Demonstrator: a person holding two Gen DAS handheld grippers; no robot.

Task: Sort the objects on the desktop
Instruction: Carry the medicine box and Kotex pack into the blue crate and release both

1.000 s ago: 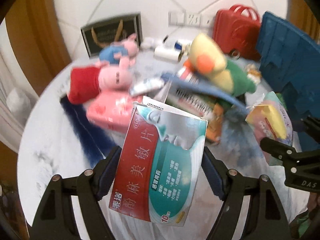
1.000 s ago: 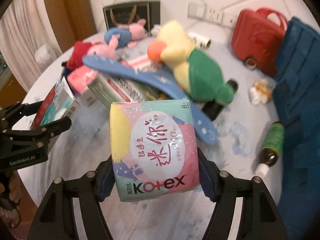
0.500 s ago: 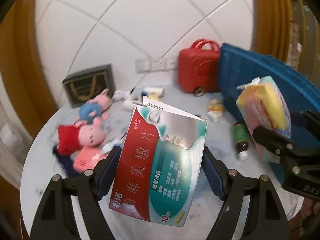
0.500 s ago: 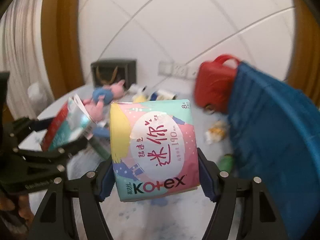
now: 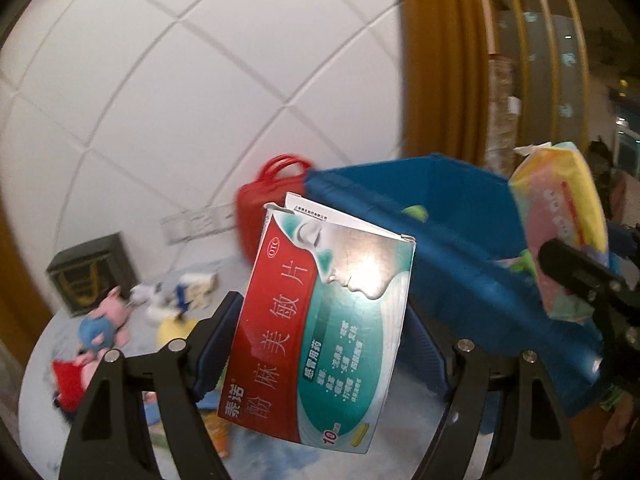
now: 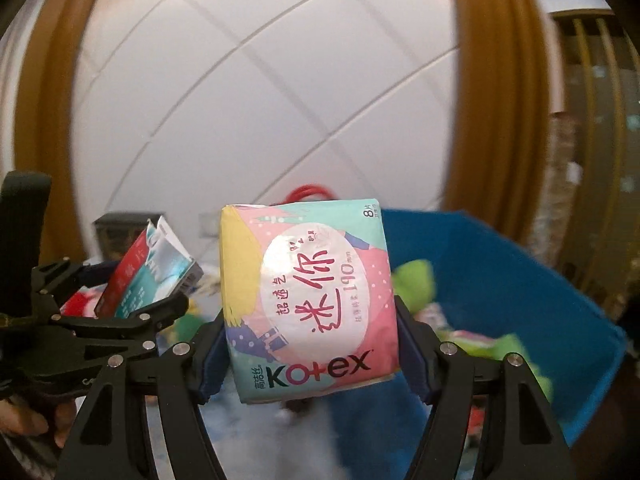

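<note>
My left gripper [image 5: 324, 344] is shut on a red and teal medicine box [image 5: 320, 320], held high above the table; the box also shows in the right wrist view [image 6: 148, 272]. My right gripper [image 6: 310, 356] is shut on a pastel Kotex pad pack [image 6: 308, 300], also seen at the right of the left wrist view [image 5: 560, 232]. Both are raised beside a large blue bin [image 5: 460, 240], which holds green and other items [image 6: 412, 280]. The bin lies to the right of both grippers [image 6: 520, 280].
Pink, blue and red plush pigs [image 5: 100, 328] lie on the round table [image 5: 44, 380] at lower left. A dark framed plaque [image 5: 90, 276] and a red bag [image 5: 260, 204] stand against the white tiled wall. Wooden trim rises behind the bin.
Both grippers have lifted well above the table and swung right toward the blue bin, each still holding its item. The table clutter has dropped low in view.
</note>
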